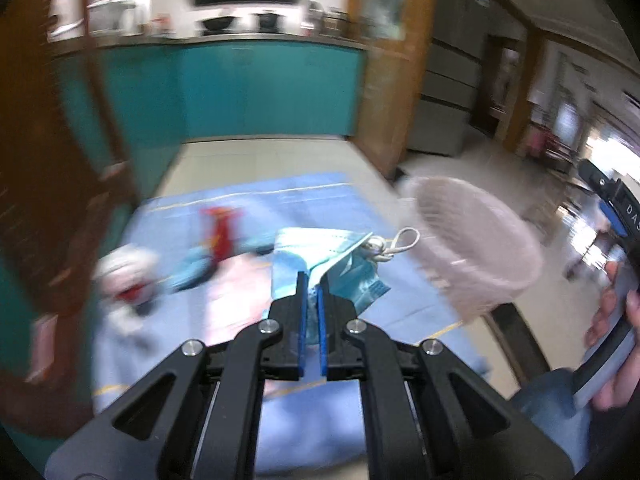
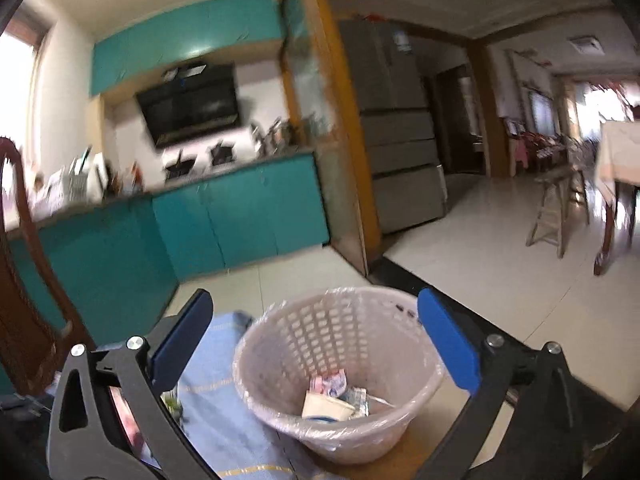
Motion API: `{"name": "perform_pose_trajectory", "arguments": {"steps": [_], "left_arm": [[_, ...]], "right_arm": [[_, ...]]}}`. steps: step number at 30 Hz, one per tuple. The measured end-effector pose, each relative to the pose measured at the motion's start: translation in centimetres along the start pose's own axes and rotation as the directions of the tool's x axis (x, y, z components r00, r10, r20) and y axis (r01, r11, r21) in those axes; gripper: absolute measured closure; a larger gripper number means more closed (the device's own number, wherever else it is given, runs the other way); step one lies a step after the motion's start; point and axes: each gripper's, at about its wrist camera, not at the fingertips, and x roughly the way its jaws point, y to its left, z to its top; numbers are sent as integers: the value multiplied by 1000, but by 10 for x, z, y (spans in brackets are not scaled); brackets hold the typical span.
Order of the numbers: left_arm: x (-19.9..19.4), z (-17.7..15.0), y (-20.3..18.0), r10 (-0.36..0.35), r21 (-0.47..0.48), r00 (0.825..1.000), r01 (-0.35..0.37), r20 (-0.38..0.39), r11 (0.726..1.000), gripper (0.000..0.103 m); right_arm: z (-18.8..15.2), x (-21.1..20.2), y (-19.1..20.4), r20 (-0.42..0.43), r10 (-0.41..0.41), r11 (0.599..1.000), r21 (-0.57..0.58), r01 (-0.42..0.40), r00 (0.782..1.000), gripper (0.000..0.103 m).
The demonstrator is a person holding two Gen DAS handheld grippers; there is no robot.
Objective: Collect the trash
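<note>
left gripper [image 1: 313, 284] is pinched tight on a crumpled blue face mask [image 1: 320, 256] — the mask sticks up out of the tips and droops to the right, its ear loop [image 1: 402, 242] dangling off the far end. so the trash is in my left hand, and the only question is where the bin sits from it. the bin [image 1: 476, 248] is off to my right and a little ahead in the left view, blurred, its rim tipped toward me, just past the mask's loop — near, not yet under it. by my reading the mask has to travel right, across the blue cloth [image 1: 248, 208], before it can drop.

right gripper [image 2: 314, 312] is spread wide with nothing between its pads, and from that side the bin [image 2: 296, 320] sits dead ahead and below, framed between the two fingers, paper scraps [image 2: 336, 394] already in the bottom. so the right hand is the nearer one to the bin, but it carries nothing. more trash lies on the cloth to the left — a red and white blur i can't name.
</note>
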Motion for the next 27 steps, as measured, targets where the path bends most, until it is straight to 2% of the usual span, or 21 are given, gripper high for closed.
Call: {"name": "perform_pose_trajectory", "arguments": {"steps": [3, 6, 8, 9, 10, 13, 14, 17, 19, 21, 23, 26, 27], "left_arm": [[33, 30, -52, -77, 71, 997, 78, -17, 994, 97], [66, 65, -104, -157, 117, 987, 158, -21, 980, 96], [93, 81, -133, -179, 152, 983, 185, -51, 971, 72], [107, 84, -144, -153, 164, 986, 161, -61, 973, 31], [115, 84, -147, -142, 165, 988, 150, -61, 975, 16], [116, 73, -140, -116, 149, 992, 123, -51, 981, 16], [107, 66, -129, -112, 139, 993, 117, -48, 983, 16], [68, 43, -82, -33, 95, 999, 35, -19, 995, 14], [41, 30, -52, -7, 52, 1000, 7, 3, 999, 8], [7, 10, -13, 77, 3, 996, -77, 35, 997, 5], [-17, -8, 19, 151, -46, 988, -149, 38, 988, 5], [-43, -37, 61, 248, -150, 969, -246, -3, 958, 5], [-48, -44, 68, 261, -173, 965, -260, -14, 950, 5]], "right_arm": [[5, -6, -23, 53, -56, 993, 109, 50, 997, 3], [6, -9, -35, 83, -88, 984, 163, 73, 993, 3], [6, -7, -37, 77, -90, 984, 161, 77, 993, 3], [5, -6, -37, 73, -89, 985, 157, 77, 993, 3], [4, -4, -36, 65, -87, 986, 148, 76, 994, 3], [2, 3, -33, 30, -56, 990, 128, 52, 998, 3], [1, 3, -31, 22, -47, 992, 121, 44, 999, 3], [-3, 9, -21, -20, 6, 995, 98, -4, 1000, 3], [-6, 14, -11, -59, 54, 996, 74, -49, 997, 3], [-13, 19, 8, -125, 137, 990, 39, -133, 983, 3], [-23, 21, 31, -204, 212, 976, -10, -219, 956, 3], [-35, 10, 62, -256, 301, 941, -76, -330, 919, 3], [-38, 5, 70, -263, 315, 931, -98, -350, 912, 3]]}}
